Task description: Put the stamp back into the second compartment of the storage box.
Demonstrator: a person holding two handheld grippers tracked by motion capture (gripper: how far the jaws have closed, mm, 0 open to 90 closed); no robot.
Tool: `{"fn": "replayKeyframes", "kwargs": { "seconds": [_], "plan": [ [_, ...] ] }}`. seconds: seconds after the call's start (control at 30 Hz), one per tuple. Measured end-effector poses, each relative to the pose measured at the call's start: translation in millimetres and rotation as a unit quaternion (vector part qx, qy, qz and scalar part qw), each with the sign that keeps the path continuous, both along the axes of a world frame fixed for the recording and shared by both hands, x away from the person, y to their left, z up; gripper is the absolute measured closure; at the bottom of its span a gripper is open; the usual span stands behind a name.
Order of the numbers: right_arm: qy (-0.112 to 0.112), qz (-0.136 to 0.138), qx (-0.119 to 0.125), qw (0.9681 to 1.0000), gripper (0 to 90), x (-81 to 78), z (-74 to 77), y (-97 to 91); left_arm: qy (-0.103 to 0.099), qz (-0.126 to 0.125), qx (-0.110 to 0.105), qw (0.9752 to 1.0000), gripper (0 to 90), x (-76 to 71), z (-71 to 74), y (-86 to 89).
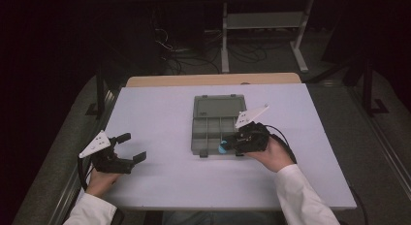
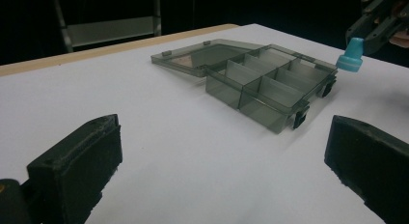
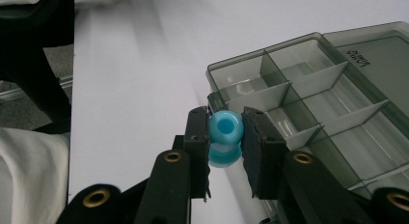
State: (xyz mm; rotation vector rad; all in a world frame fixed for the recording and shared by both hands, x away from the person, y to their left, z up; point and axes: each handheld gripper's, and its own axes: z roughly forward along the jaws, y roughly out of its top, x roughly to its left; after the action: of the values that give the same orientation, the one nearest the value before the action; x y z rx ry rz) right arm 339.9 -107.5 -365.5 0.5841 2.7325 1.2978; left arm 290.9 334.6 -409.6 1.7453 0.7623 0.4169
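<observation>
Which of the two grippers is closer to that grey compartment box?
Right. The right gripper, gripping a blue piece, is at the box's near edge; the left gripper sits well off to its left, jaws open.
</observation>
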Motion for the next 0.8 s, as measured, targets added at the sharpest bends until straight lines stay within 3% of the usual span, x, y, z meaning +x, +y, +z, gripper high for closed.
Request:
{"fn": "replayKeyframes", "kwargs": {
  "seconds": [0.8],
  "plan": [
    [-0.011, -0.014, -0.003, 0.9998, 72.3, 22.6, 17.4, 6.2, 0.001, -0.001, -0.001, 1.0000, 0.0, -0.1, 0.2, 0.1]
  ]
}}
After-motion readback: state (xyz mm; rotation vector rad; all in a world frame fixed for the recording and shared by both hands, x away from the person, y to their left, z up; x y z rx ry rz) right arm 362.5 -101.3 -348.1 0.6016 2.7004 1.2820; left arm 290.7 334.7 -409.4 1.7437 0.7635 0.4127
